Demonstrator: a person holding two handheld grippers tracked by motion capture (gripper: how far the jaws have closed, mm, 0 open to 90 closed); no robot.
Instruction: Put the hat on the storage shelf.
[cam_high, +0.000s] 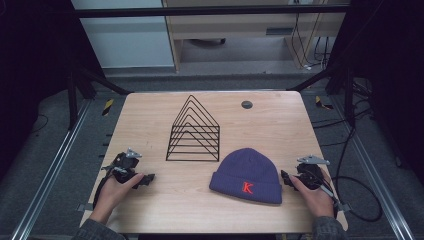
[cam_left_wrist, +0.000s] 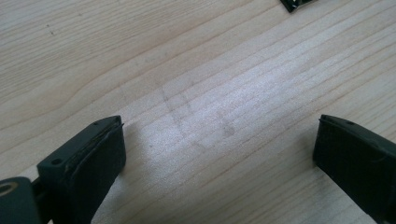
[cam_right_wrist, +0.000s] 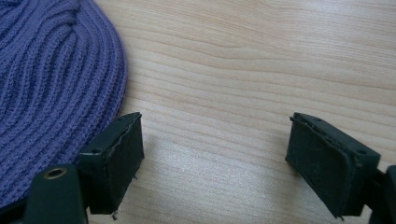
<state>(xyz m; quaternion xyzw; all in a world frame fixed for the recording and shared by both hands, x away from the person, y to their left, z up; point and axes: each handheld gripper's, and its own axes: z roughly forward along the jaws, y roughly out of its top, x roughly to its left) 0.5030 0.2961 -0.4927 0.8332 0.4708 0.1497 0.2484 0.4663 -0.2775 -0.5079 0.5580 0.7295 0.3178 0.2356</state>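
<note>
Both hands rest low on the table, left gripper and right gripper wide, empty; the right sits just beside the beanie, bare wood between the left and the rack

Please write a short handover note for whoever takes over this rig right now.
Left gripper: open, nothing between its fingers, resting on the table at the near left.
Right gripper: open, holding nothing, just right of the purple beanie.
The beanie lies flat at the near right; the black wire rack stands mid-table, with nothing on it.
Done: nothing yet. Left: likely grasping the beanie and moving it.
</note>
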